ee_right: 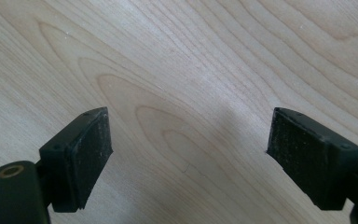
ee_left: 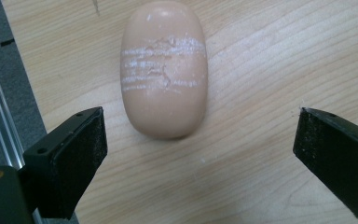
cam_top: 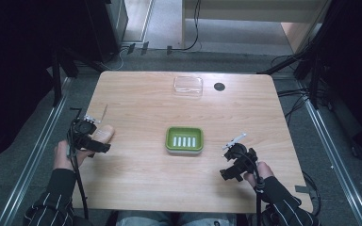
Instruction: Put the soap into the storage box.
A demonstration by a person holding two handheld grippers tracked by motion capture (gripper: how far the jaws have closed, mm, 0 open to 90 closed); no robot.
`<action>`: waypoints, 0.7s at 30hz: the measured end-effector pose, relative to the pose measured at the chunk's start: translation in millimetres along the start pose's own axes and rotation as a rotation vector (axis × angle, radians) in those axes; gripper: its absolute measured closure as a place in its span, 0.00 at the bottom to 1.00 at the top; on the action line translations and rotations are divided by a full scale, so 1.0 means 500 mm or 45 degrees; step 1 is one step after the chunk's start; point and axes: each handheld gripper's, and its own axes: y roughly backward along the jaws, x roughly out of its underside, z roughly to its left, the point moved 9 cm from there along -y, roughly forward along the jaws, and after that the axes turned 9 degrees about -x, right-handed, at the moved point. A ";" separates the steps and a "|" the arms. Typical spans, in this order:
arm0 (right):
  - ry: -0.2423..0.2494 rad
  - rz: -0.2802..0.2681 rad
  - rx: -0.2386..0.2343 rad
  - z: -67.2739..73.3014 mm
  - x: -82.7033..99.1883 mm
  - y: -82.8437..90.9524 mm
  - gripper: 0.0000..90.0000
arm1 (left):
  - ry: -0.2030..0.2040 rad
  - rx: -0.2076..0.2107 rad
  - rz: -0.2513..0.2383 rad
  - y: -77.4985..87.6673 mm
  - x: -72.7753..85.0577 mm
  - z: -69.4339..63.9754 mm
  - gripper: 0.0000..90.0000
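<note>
A peach oval soap bar (ee_left: pixel 164 79), scuffed with white streaks, lies on the wooden table (cam_top: pixel 136 179) near its left edge. My left gripper (ee_left: pixel 200 135) is open, and the soap's near end sits just inside the wide gap between the jaws, touching neither. In the high view the soap bar (cam_top: pixel 105 133) shows just right of my left gripper (cam_top: pixel 88 135). A green soap dish (cam_top: pixel 184 139) with white ribs inside rests at the table's middle. My right gripper (cam_top: pixel 235 164) hovers open over bare wood at the front right, with nothing between its fingers (ee_right: pixel 91 149).
A clear plastic box (cam_top: pixel 188 85) stands at the back centre with a round black cable hole (cam_top: pixel 219 86) beside it. A metal rail (ee_left: pixel 0 135) runs along the floor past the table's left edge. Cables trail on the floor behind.
</note>
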 end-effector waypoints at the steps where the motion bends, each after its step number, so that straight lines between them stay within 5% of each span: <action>1: -0.001 0.001 -0.002 0.000 0.000 0.000 0.16 | 0.003 -0.001 -0.003 -0.002 -0.004 0.000 0.04; 21: -0.010 0.001 -0.004 0.000 0.000 -0.001 0.16 | 0.045 0.028 -0.006 -0.047 -0.043 0.019 0.04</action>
